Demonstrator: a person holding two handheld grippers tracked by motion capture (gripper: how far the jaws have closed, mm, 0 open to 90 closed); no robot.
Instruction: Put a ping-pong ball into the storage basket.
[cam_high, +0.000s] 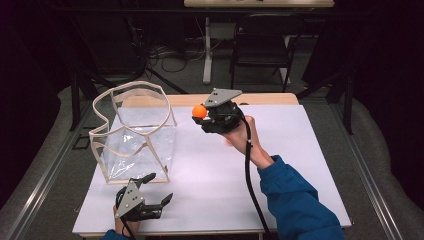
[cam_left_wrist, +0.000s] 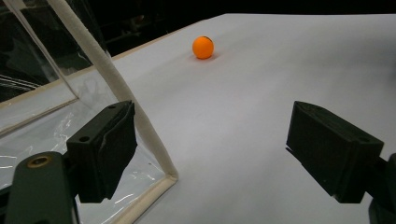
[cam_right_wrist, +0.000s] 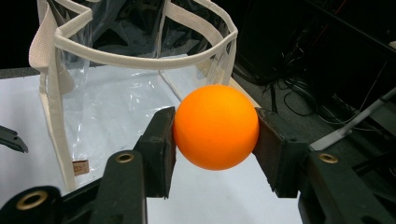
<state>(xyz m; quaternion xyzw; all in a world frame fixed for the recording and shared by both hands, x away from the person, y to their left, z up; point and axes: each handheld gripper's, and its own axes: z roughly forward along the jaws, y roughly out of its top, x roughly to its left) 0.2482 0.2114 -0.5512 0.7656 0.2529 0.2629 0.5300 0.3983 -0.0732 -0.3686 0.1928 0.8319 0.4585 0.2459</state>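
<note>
Orange round ball (cam_right_wrist: 215, 127) sits clamped between the two black jaws of the right gripper (cam_high: 204, 116), which grasps it from both sides, above the far middle part of the white-covered counter (cam_high: 290, 150). In the left gripper view an orange ball (cam_left_wrist: 203, 47) shows farther off over the white surface. Just to the left of the held ball stands a clear plastic tote bag with cream fabric trim (cam_high: 135, 132), upright and open at the top, near the counter's far left corner; its handles loop above the rim. The left gripper (cam_high: 152, 189) rests at the near left edge of the counter, released, jaws spread wide with nothing between them. One jaw lies just beside the bag's near bottom corner (cam_left_wrist: 166, 175). A blue sleeve (cam_high: 295, 200) covers the right forearm.
</note>
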